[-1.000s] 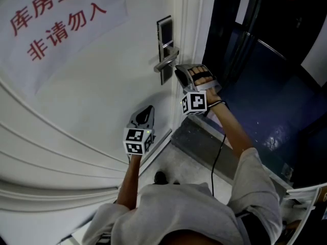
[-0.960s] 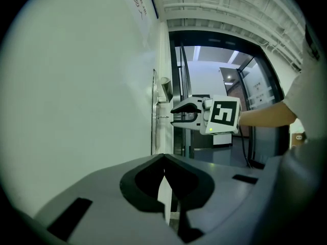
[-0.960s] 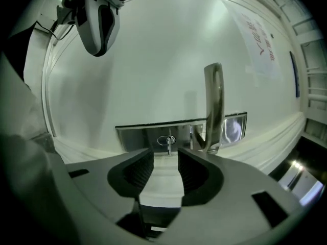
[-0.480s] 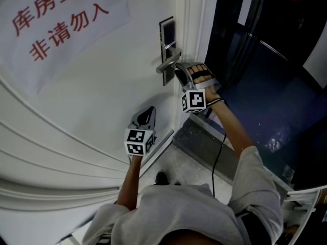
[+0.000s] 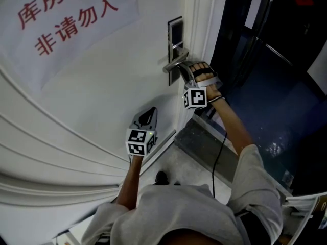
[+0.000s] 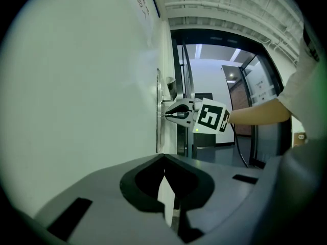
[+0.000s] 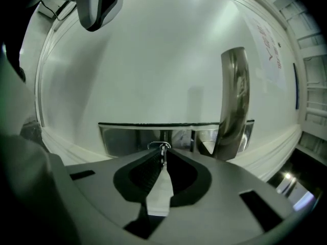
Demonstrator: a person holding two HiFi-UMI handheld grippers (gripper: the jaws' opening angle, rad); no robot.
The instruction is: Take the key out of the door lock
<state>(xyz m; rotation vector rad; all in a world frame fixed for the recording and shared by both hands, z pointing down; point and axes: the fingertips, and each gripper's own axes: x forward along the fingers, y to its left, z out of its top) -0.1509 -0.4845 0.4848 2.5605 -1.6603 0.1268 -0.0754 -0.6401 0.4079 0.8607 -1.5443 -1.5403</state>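
Observation:
The metal lock plate [image 5: 176, 32] with its lever handle [image 5: 175, 64] sits at the white door's edge. My right gripper [image 5: 179, 71] points at the plate just below the handle. In the right gripper view its jaws are closing and pinch the small silver key [image 7: 162, 148], which sticks out of the plate [image 7: 127, 139] left of the handle [image 7: 234, 96]. My left gripper [image 5: 148, 114] hangs lower by the door, shut with nothing in it [image 6: 164, 160]. From the left gripper view, the right gripper [image 6: 171, 115] touches the door edge.
A paper sign [image 5: 71, 19] with red characters hangs on the door at upper left. The dark open doorway [image 5: 271, 86] and a threshold strip [image 5: 204, 142] lie to the right. A cable [image 5: 218, 152] trails from the right gripper along the person's arm.
The right gripper has crept a little up and in toward the lock plate under the handle. The left gripper has stayed in place by the door.

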